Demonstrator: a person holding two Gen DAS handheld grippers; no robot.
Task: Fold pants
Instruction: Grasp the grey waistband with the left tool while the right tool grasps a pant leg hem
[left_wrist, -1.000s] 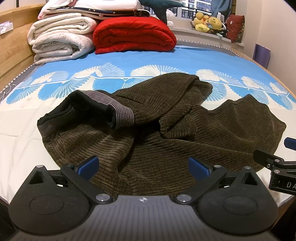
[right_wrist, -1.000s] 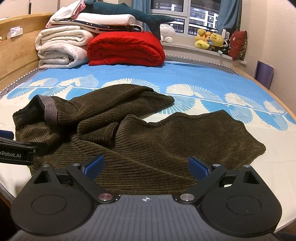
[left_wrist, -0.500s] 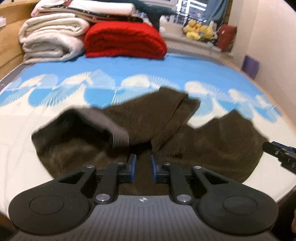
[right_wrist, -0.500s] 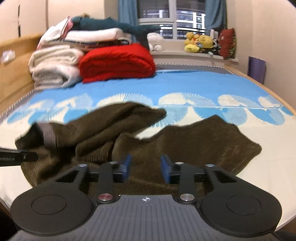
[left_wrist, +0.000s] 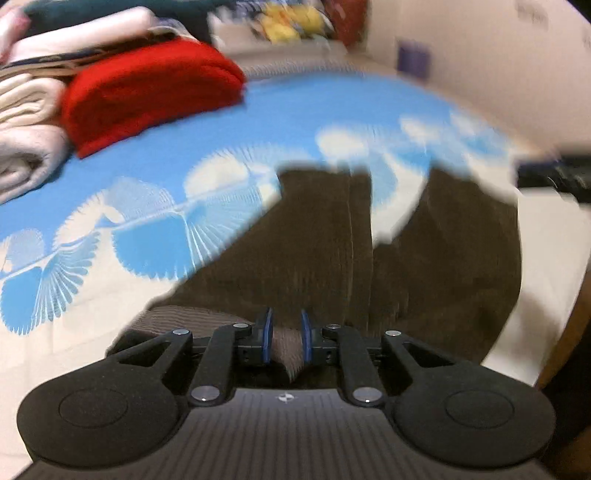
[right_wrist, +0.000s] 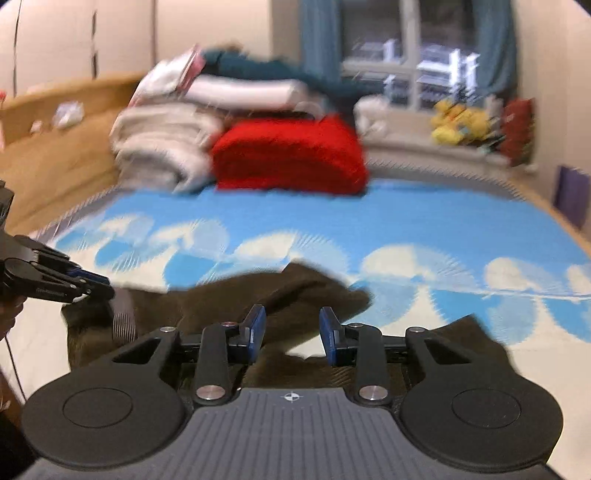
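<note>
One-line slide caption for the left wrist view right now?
Left gripper shut on the waistband of brown corduroy pants on the bed.

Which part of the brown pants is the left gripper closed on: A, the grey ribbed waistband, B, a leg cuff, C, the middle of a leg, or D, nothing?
A: the left gripper pinches the grey ribbed waistband of the pants.
</note>
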